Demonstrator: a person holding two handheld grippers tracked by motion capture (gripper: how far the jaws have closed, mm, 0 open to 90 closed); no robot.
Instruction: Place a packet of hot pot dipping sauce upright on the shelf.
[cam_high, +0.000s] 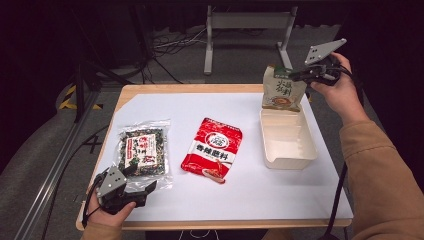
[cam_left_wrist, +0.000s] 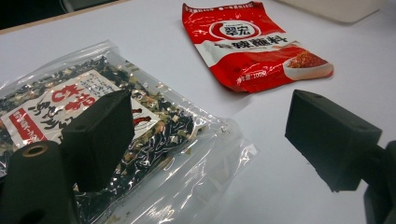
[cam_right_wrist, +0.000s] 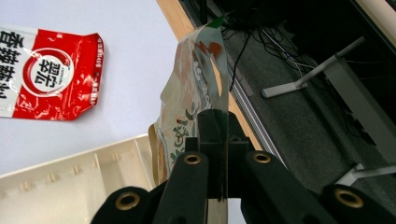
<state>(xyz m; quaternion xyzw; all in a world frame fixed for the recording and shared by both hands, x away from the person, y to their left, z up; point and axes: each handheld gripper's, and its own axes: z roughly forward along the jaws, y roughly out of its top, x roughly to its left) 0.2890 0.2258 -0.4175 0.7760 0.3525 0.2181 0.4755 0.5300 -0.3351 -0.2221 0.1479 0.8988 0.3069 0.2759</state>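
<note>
Above the cream tray (cam_high: 287, 150), right tongs (cam_high: 300, 76) are pinching the beige packet's (cam_high: 283, 90) top edge; it may be slipping free. Left tongs (cam_high: 142, 192), gaping empty, are hovering beside the seaweed bag (cam_high: 142, 150), well left of the tray.

Three food packets (cam_high: 212, 149), one cream tray (cam_high: 287, 140), two tools (cam_high: 310, 74).

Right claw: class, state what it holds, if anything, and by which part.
The right claw is shut on the beige packet, pinching its top edge, above the white tray.
</note>
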